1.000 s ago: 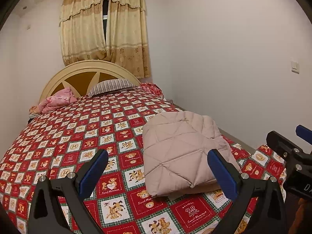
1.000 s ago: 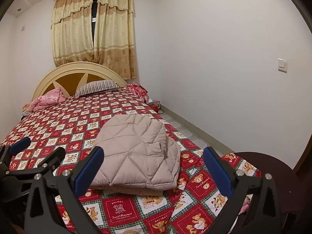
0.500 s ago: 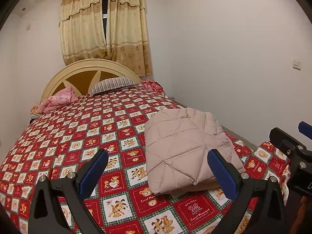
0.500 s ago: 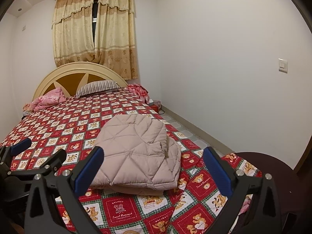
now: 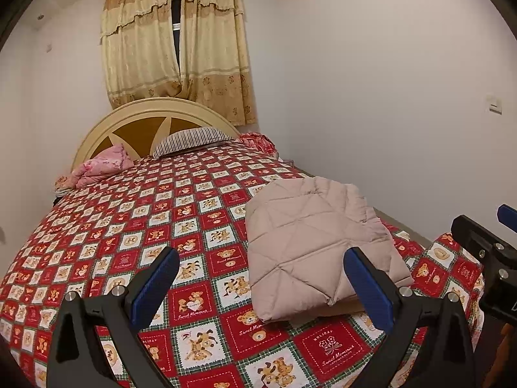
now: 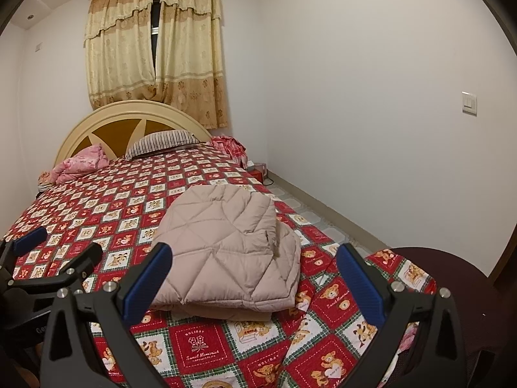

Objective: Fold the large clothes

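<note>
- Left wrist view: the left gripper (image 5: 261,278) has risen slightly, so the folded pink quilted jacket (image 5: 316,242) sits a little lower in frame. Its jaws stand wide and empty; the jacket lies on the teddy-bear bedspread (image 5: 135,226) near the foot's right side. The right gripper (image 5: 484,252) edges in.
- Right wrist view: almost unchanged. The right gripper's jaws gape wide, holding nothing, with the jacket between and beyond them. A striped pillow (image 6: 161,142) leans by the headboard (image 6: 106,119); a dark chair (image 6: 452,274) stands right.

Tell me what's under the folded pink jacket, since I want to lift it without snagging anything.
The jacket lies on the red bear-print bedspread, its own folded layers showing at the near edge. Anything else beneath is covered and cannot be seen.
</note>
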